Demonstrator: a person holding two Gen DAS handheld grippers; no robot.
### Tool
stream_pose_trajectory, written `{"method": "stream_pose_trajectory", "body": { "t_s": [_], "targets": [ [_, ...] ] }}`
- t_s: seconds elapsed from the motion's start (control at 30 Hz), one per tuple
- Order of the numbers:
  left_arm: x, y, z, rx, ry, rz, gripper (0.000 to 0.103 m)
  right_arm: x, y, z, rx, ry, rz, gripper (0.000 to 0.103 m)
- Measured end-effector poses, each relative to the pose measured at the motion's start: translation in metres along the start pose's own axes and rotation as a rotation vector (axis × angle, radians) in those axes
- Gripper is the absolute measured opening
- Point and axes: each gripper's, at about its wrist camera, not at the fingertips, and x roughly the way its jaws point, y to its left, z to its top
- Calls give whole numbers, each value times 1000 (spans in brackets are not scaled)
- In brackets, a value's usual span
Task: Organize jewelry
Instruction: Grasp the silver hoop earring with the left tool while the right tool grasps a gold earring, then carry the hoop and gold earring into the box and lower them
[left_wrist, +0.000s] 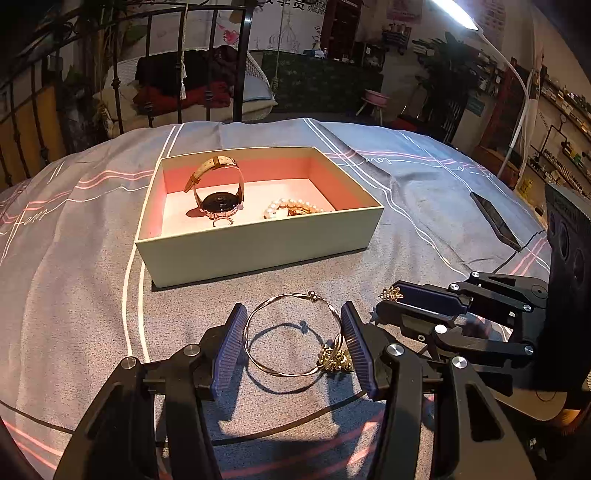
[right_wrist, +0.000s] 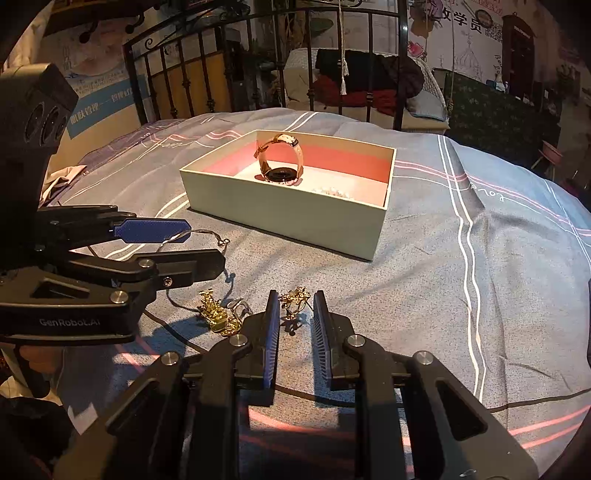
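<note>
A thin gold bangle (left_wrist: 291, 334) with a gold charm lies on the bedspread between the two pads of my left gripper (left_wrist: 293, 317), which is open around it. My right gripper (right_wrist: 294, 306) is open, its pads either side of a small gold earring (right_wrist: 293, 297); that earring also shows in the left wrist view (left_wrist: 392, 294). A second gold ornament (right_wrist: 216, 314) lies to its left. The open cream box (left_wrist: 255, 240) beyond holds a watch (left_wrist: 221, 195), a pearl bracelet (left_wrist: 291, 207) and a small ring (left_wrist: 222, 221).
A dark phone (left_wrist: 495, 219) with a cable lies on the bedspread at the right. A black iron bed frame (left_wrist: 242, 62) stands behind the bed. The box also shows in the right wrist view (right_wrist: 295, 218).
</note>
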Motion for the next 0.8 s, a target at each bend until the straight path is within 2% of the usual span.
{"method": "stream_pose_trajectory", "body": {
  "t_s": [0.3,0.6,0.8],
  "targets": [
    [-10,3,19,1,-51,25,51,-6,4,18,-29,-43,1,20],
    [-17,18,66,-33,-125,52,51,-6,-3,73,-57,-117,-22,20],
    [-16,27,90,-44,-148,75,51,5,-6,101,-57,-131,-29,20]
  ]
}}
